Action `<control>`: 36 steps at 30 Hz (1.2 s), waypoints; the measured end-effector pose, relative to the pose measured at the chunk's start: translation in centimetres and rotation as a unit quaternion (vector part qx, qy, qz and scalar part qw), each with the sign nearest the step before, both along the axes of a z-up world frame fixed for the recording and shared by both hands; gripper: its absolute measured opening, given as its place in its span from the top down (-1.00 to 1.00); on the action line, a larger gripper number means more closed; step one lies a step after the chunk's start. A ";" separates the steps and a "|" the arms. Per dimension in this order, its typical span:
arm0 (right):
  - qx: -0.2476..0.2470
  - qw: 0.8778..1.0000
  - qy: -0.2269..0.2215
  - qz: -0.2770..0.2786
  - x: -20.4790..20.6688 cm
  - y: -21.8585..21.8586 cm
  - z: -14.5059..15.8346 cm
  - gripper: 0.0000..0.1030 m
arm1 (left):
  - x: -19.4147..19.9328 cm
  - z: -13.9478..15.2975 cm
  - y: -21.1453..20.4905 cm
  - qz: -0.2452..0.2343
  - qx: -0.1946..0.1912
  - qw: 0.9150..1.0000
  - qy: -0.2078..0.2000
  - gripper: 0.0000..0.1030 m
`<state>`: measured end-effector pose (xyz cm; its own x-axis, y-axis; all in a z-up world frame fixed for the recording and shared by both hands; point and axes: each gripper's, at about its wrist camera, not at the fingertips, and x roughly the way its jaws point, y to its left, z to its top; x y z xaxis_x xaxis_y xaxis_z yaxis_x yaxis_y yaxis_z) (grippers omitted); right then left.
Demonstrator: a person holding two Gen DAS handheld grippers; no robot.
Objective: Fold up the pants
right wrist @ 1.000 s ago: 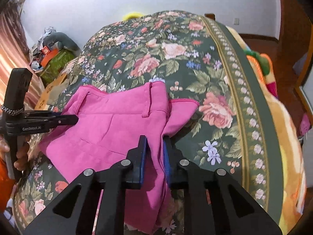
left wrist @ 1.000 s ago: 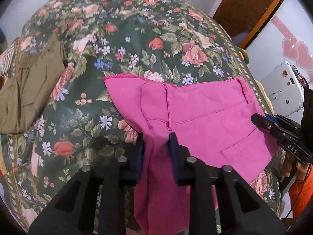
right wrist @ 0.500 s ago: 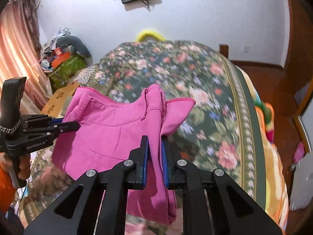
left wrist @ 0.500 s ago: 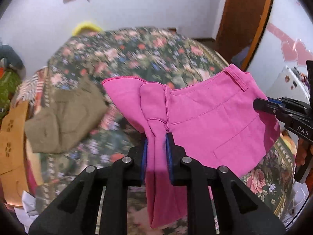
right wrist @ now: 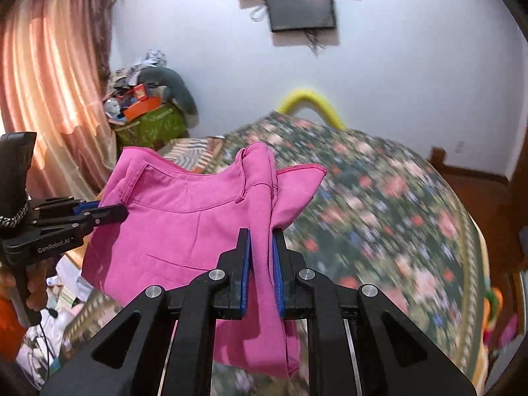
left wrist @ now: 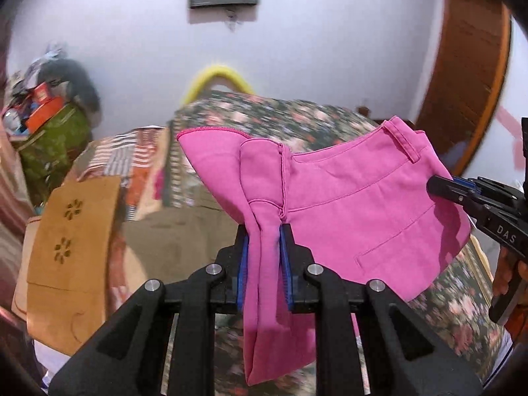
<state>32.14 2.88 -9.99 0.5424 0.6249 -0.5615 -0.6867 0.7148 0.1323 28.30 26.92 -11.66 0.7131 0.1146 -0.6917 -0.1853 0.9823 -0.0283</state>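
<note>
The pink pants hang in the air above the floral bed, held by both grippers. My left gripper is shut on a bunched fold of the pink fabric near the crotch seam. My right gripper is shut on another bunched part of the pants. Each gripper shows in the other's view, clamped on a waistband corner: the right one and the left one. The rest of the fabric drops out of sight below the jaws.
The bed with its dark floral cover lies below. An olive garment and a brown cardboard piece lie at the left. A green basket of clutter, a curtain and a wooden door surround the bed.
Both grippers rose and lifted the pants off the bed into the air. The views tilted up, so the wall and wall screen now show.
</note>
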 end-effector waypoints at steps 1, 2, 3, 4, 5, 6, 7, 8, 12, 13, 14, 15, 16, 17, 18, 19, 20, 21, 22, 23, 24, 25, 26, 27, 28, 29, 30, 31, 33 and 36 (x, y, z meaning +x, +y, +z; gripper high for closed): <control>-0.003 1.000 -0.006 0.007 0.4 1.4 0.1 0.79 | 0.3 -0.1 1.0 0.007 0.001 1.000 0.000 0.66; -0.006 1.000 -0.011 0.014 0.7 2.6 0.1 0.79 | 0.7 -0.2 2.2 0.018 0.004 1.000 0.000 0.66; -0.007 1.000 -0.014 0.019 0.9 3.5 0.1 0.79 | 1.0 -0.5 3.0 0.024 0.006 1.000 0.001 0.66; -0.009 1.000 -0.016 0.024 1.2 4.7 -0.2 0.79 | 1.6 -0.8 4.1 0.031 0.009 0.999 0.003 0.66; -0.012 0.999 -0.017 0.027 1.5 5.6 -0.6 0.79 | 2.2 -1.3 5.2 0.038 0.009 0.999 0.005 0.66; -0.017 0.999 -0.017 0.030 2.0 6.9 -1.2 0.79 | 2.6 -1.8 6.2 0.044 0.009 0.999 0.008 0.66; -0.022 0.999 -0.017 0.032 2.4 7.9 -1.8 0.79 | 3.1 -2.5 7.0 0.050 0.009 0.999 0.011 0.66; -0.026 0.999 -0.014 0.035 2.6 8.6 -2.1 0.79 | 3.6 -3.3 7.7 0.055 0.012 0.998 0.016 0.66; -0.051 0.998 0.007 0.044 4.3 11.9 -5.8 0.79 | 5.7 -7.0 10.0 0.075 0.012 0.996 0.040 0.66; -0.058 0.997 0.013 0.046 4.6 12.5 -6.5 0.79 | 6.2 -8.1 10.6 0.081 0.009 0.996 0.045 0.66; -0.066 0.996 0.019 0.050 5.0 13.1 -7.3 0.79 | 6.8 -9.4 11.1 0.086 0.007 0.995 0.052 0.66; -0.080 0.995 0.022 0.055 5.4 13.9 -8.5 0.79 | 7.4 -10.6 11.3 0.090 0.006 0.994 0.060 0.66; -0.090 0.994 0.023 0.057 5.6 14.3 -9.0 0.79 | 7.8 -11.8 11.4 0.093 0.006 0.993 0.070 0.66; -0.100 0.993 0.025 0.059 5.9 14.7 -9.7 0.79 | 8.2 -12.9 11.6 0.094 0.008 0.992 0.080 0.66; -0.110 0.992 0.032 0.061 6.4 15.1 -10.5 0.79 | 8.7 -14.1 11.7 0.093 0.010 0.991 0.093 0.66; -0.118 0.990 0.042 0.063 6.8 15.4 -11.2 0.79 | 9.1 -15.0 11.9 0.093 0.012 0.990 0.102 0.66; -0.124 0.989 0.048 0.065 7.2 15.6 -11.8 0.79 | 9.3 -16.1 12.0 0.093 0.012 0.989 0.113 0.66; -0.131 0.988 0.054 0.065 7.4 15.8 -12.5 0.79 | 9.5 -17.0 12.2 0.093 0.011 0.988 0.121 0.65; -0.139 0.986 0.059 0.067 7.5 15.9 -13.0 0.79 | 9.6 -17.9 12.3 0.094 0.009 0.987 0.127 0.64; -0.147 0.985 0.060 0.069 7.5 16.1 -13.4 0.79 | 9.7 -18.5 12.5 0.095 0.009 0.987 0.129 0.63; -0.157 0.983 0.056 0.070 7.3 16.1 -13.8 0.78 | 9.6 -18.9 12.5 0.093 0.008 0.987 0.131 0.59; -0.166 0.982 0.051 0.070 7.1 16.2 -14.0 0.77 | 9.7 -19.1 12.6 0.092 0.006 0.987 0.135 0.56; -0.174 0.981 0.045 0.072 6.9 16.2 -14.1 0.75 | 9.6 -19.1 12.8 0.092 0.004 0.986 0.138 0.54; -0.182 0.980 0.040 0.072 6.5 16.0 -14.0 0.75 | 9.5 -19.0 13.0 0.093 -0.002 0.986 0.140 0.53; -0.188 0.979 0.038 0.071 6.5 15.8 -14.0 0.74 | 9.4 -18.8 13.1 0.095 -0.008 0.985 0.141 0.53; -0.193 0.978 0.036 0.069 6.3 15.5 -13.8 0.73 | 9.1 -18.4 13.2 0.097 -0.018 0.985 0.141 0.53; -0.196 0.978 0.034 0.069 5.9 15.1 -13.5 0.73 | 8.8 -18.1 13.4 0.101 -0.025 0.984 0.142 0.53; -0.199 0.977 0.033 0.066 5.6 14.7 -13.2 0.73 | 8.5 -17.8 13.4 0.103 -0.028 0.984 0.144 0.53; -0.202 0.977 0.036 0.059 5.1 13.8 -12.4 0.68 | 7.6 -16.7 13.3 0.106 -0.031 0.983 0.148 0.53; -0.188 0.981 0.032 0.049 3.7 12.0 -10.2 0.48 | 5.7 -14.3 12.4 0.098 -0.025 0.985 0.137 0.53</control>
